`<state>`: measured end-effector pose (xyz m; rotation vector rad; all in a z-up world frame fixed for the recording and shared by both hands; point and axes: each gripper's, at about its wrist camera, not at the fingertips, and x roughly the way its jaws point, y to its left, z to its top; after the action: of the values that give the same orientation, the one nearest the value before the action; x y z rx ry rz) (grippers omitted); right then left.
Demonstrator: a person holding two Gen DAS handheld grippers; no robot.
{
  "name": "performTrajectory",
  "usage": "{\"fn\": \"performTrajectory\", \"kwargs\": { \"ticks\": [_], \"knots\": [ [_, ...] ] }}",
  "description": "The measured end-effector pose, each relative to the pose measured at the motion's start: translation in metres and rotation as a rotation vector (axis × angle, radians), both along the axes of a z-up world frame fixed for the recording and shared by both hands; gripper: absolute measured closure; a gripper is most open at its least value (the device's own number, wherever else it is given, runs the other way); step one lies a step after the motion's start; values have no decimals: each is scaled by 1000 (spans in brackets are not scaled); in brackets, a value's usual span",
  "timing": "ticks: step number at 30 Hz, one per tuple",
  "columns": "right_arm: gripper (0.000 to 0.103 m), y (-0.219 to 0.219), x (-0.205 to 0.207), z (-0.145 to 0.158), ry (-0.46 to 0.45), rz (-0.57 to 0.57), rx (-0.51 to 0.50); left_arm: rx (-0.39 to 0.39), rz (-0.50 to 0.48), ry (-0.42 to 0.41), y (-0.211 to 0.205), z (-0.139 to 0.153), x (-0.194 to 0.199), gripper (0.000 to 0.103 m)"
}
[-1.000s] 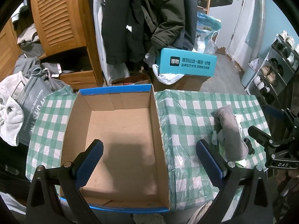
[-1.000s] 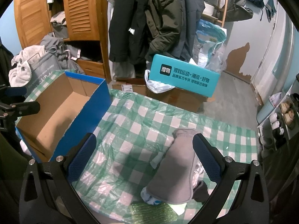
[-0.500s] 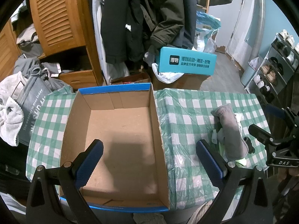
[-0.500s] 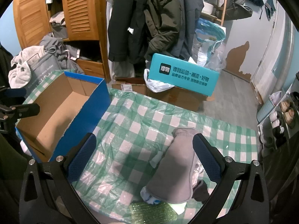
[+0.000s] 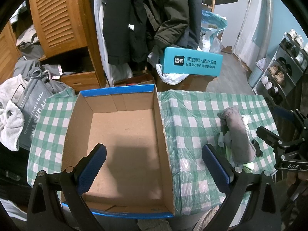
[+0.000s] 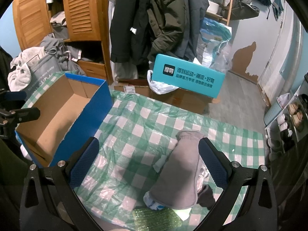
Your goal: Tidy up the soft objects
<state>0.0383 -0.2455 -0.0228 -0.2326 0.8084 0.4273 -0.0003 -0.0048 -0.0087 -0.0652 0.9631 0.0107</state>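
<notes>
The grey sock [image 6: 180,173] lies on the checked tablecloth [image 6: 138,127] well to the right of the cardboard box [image 5: 123,134], on a small pile of other soft things, under the right gripper [image 6: 148,165], nearer its right finger, with both fingers spread wide and holding nothing. Its long axis runs away from the camera, cuff end farthest, tilting slightly right. The left gripper [image 5: 154,165] hangs over the box, fingers wide apart and empty.

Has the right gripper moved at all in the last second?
Barely. In the right wrist view the teal box and the grey soft item sit almost where they did, so the right gripper has hardly shifted.
</notes>
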Motion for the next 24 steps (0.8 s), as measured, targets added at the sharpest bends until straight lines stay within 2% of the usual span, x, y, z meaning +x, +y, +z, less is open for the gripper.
{"fn": "performTrajectory", "kwargs": {
  "ticks": [21,24],
  "knots": [
    [2,3,1,1,2,-3,-4,1,-8,3,-5,-2,0,2],
    [2,-13,1,-6,3,-9,-2,-2,-19,7,-11,-5,-2,2]
  ]
}}
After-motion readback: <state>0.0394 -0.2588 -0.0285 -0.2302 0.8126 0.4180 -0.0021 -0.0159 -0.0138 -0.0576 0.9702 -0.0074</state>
